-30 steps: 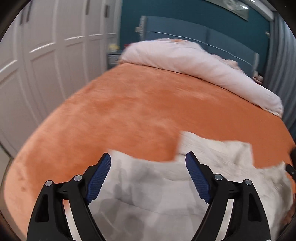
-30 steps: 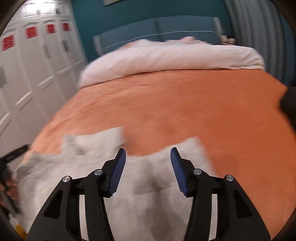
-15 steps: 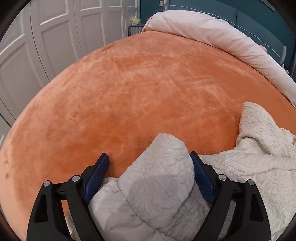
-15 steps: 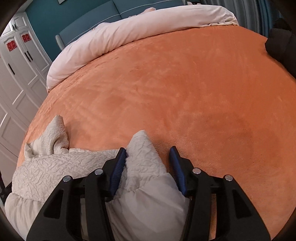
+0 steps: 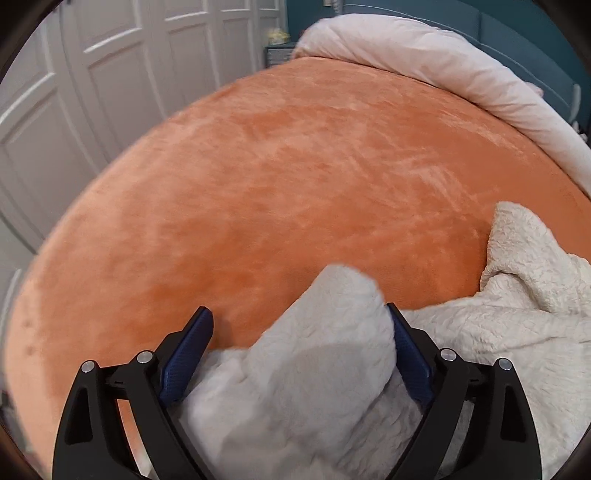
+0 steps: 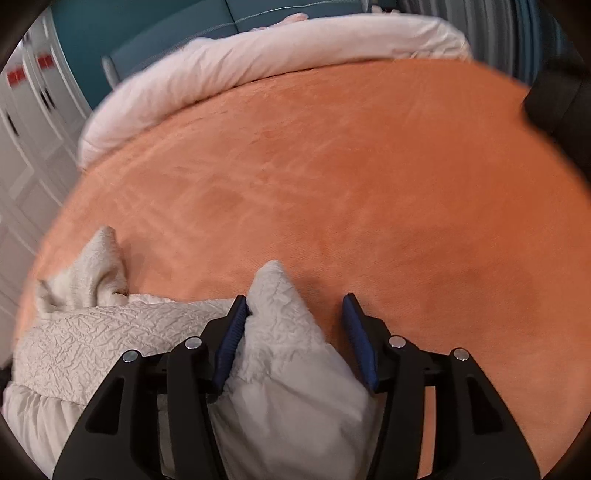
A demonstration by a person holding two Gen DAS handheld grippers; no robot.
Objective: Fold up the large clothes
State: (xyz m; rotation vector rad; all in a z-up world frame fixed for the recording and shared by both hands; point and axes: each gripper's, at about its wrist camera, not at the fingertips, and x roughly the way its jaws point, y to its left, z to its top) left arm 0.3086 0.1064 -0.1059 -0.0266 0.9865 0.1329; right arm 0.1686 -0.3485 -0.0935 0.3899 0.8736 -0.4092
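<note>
— So where is the garment lying?

— A cream crinkled garment (image 5: 480, 332) sits bunched at the near edge of the bed (image 5: 295, 184), on the orange plush cover. One peak of it rises between the fingers of the left gripper (image 5: 300, 325), and another fold stands further to the right of that view.

— Are the left jaws closed on it?

— No, they stand wide. The cloth touches the inner face of the right-hand blue pad (image 5: 410, 358); the other pad is clear of it, with orange cover showing in the gap.

— And the right gripper (image 6: 295, 314)?

— Wide as well. A pointed corner of the garment (image 6: 280, 332) pokes up between its fingers, pressed against the left-hand pad (image 6: 231, 343), while the opposite pad is apart from the cloth. The rest of the garment spreads off to the left in that view.

— Anything else around?

— A pale rolled duvet (image 6: 258, 62) lies across the far end of the bed against a teal headboard (image 6: 184, 33), white wardrobe doors (image 5: 92, 92) stand along the left side, and a dark blurred thing (image 6: 557, 99) sits at the far right edge of the bed.
</note>
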